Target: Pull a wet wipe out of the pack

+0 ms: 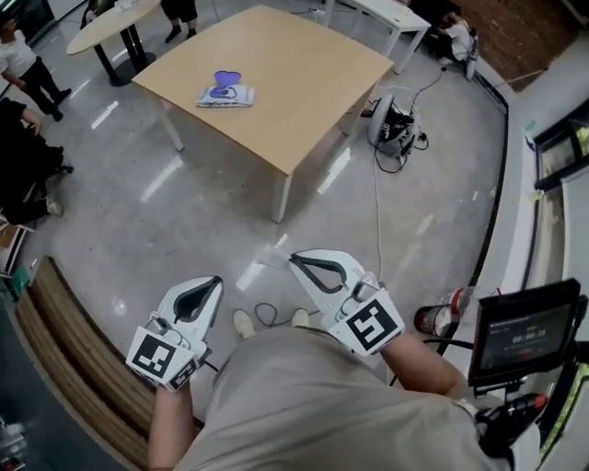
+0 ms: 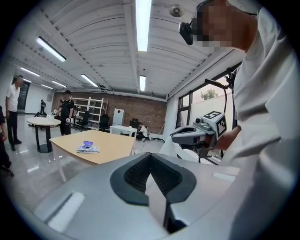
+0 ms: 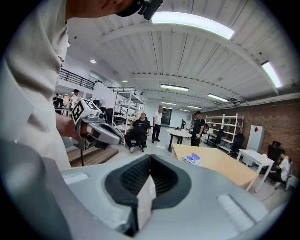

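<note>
The wet wipe pack (image 1: 225, 94), white with a purple lid flipped up, lies on the light wooden table (image 1: 304, 83) far ahead of me. The left gripper view has the pack (image 2: 88, 148) small on the table, and so does the right gripper view (image 3: 192, 160). Both grippers are held close to my body above the floor, well short of the table. My left gripper (image 1: 218, 280) is shut with nothing in it, its tips (image 2: 150, 155) meeting. My right gripper (image 1: 294, 259) is likewise shut and empty, its tips (image 3: 150, 157) together.
A cable and a pile of gear (image 1: 394, 124) lie on the floor to the right of the table. A wooden bench (image 1: 64, 340) runs along the left, and a bottle (image 1: 444, 313) and a monitor (image 1: 525, 331) are at my right. People stand by a round table (image 1: 110, 23) at the back left.
</note>
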